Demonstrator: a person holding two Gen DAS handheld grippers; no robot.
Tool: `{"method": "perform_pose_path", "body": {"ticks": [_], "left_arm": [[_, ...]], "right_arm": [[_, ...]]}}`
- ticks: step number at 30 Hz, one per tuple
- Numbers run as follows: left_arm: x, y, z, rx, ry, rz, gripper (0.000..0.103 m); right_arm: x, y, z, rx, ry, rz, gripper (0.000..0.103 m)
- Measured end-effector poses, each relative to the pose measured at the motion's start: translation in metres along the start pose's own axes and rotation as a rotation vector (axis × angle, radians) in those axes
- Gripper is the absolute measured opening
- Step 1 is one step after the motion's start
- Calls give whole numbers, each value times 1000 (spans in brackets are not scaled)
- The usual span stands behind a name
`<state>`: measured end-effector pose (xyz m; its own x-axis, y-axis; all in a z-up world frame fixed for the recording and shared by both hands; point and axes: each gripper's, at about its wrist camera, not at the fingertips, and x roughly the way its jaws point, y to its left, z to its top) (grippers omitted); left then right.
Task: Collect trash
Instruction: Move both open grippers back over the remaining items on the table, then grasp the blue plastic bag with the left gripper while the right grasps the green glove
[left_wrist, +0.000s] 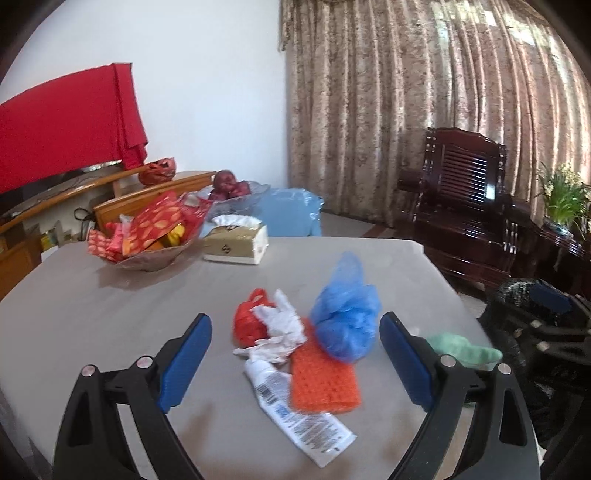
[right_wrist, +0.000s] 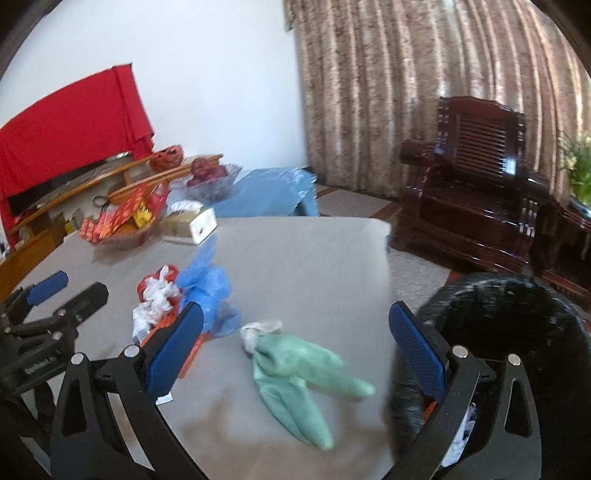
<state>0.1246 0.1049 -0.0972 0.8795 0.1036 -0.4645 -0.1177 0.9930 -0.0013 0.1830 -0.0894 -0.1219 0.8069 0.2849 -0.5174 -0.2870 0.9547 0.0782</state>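
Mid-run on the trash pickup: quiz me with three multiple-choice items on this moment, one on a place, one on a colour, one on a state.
1. Where does the tissue box stand?
A. right beside the snack bowl
B. on the armchair
C. in the bin

2. What colour is the crumpled plastic bag beside the white wrapper?
A. yellow
B. blue
C. black

3. How is the left gripper?
A. shut on the tube
B. shut on the cloth
C. open, holding nothing

Key: 1 A, they sit together at the table's far end; 2 B, plainly blue; 3 C, pads wide apart, tube lying free.

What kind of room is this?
Likely a home living room: a dark carved wooden armchair, long patterned beige curtains, and a grey table bearing a bowl of red snack packets.
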Motion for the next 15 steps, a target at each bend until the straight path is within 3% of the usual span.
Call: {"method": "perform_pose_path", "body": {"ticks": [15], "left_arm": [[29,15,-17,-28,70,28,90]], "right_arm": [[71,7,-22,-32,158,-37,97]]}}
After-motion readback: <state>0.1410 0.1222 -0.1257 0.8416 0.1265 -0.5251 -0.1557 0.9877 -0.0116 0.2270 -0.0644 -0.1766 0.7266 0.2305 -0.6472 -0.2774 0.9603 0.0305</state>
